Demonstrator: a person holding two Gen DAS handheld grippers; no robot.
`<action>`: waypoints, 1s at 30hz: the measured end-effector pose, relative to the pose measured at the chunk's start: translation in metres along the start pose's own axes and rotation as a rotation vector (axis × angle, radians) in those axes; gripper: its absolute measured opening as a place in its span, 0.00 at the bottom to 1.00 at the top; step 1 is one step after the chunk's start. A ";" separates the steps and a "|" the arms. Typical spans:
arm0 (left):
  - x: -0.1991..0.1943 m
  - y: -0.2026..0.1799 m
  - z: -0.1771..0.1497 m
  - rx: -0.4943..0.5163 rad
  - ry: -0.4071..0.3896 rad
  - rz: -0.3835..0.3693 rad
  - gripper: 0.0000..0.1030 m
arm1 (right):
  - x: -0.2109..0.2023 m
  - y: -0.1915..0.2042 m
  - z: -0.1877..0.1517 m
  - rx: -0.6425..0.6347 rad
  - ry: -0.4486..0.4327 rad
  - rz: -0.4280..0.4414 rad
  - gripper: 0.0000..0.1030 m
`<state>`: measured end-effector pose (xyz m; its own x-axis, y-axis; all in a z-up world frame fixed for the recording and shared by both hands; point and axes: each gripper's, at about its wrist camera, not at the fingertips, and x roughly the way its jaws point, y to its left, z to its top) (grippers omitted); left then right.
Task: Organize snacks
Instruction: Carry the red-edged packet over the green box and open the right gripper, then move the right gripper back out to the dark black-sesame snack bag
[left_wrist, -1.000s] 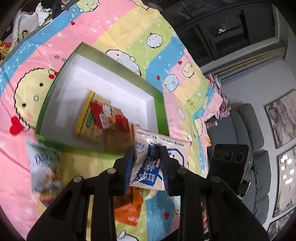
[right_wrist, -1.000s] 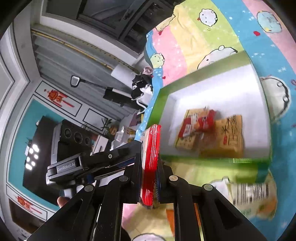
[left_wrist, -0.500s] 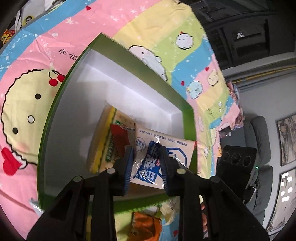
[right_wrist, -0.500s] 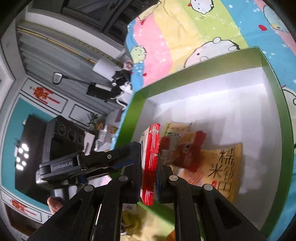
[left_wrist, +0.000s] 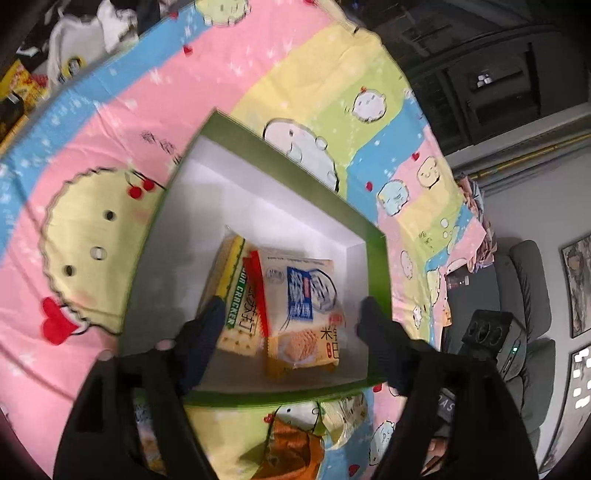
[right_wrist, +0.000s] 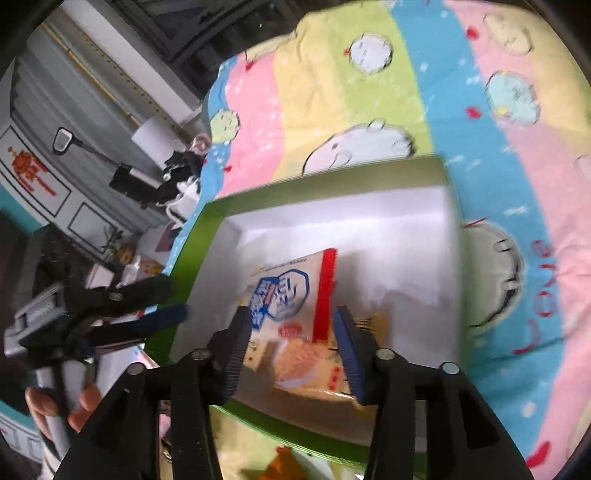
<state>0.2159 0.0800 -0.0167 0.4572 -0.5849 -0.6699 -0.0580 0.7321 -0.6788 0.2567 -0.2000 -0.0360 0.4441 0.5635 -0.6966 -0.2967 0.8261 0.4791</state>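
Just released, the blue-and-white biscuit packet (left_wrist: 301, 295) lies at the centre of the left wrist view, on top of the yellow cracker packet (left_wrist: 231, 291) and a red-edged packet (left_wrist: 258, 295) inside the green-rimmed box (left_wrist: 376, 258), which sits on the cartoon-print bedspread (left_wrist: 92, 155). Both tools have just been opening: the left gripper (left_wrist: 291, 321) hangs wide over the pile with nothing pressed between its jaws, and the right gripper (right_wrist: 290, 334), lower centre of its own view, stands partly spread above the same packets, its pads clear of them. Trouble could come on the way out. Either set of fingers, so close over the slack heap, may snag a crinkly edge and drag a packet back over the near wall. The two tools also crowd one corner of the box and could knock together. An orange packet (left_wrist: 291, 443) and a pale packet (left_wrist: 147, 439) wait outside the box at the bottom of the frame, where a careless reach might nudge the light box itself.
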 end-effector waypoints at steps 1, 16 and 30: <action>-0.011 -0.001 -0.003 0.011 -0.022 0.002 0.80 | -0.011 -0.002 -0.003 -0.002 -0.018 -0.007 0.48; -0.088 -0.006 -0.075 0.071 -0.140 0.037 0.99 | -0.098 -0.005 -0.088 -0.031 -0.094 0.002 0.60; -0.095 0.029 -0.153 0.069 -0.152 0.040 0.99 | -0.093 0.041 -0.157 -0.154 -0.056 0.117 0.60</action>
<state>0.0348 0.1031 -0.0191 0.5851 -0.4990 -0.6393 -0.0200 0.7792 -0.6265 0.0707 -0.2178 -0.0351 0.4439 0.6579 -0.6084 -0.4731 0.7487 0.4643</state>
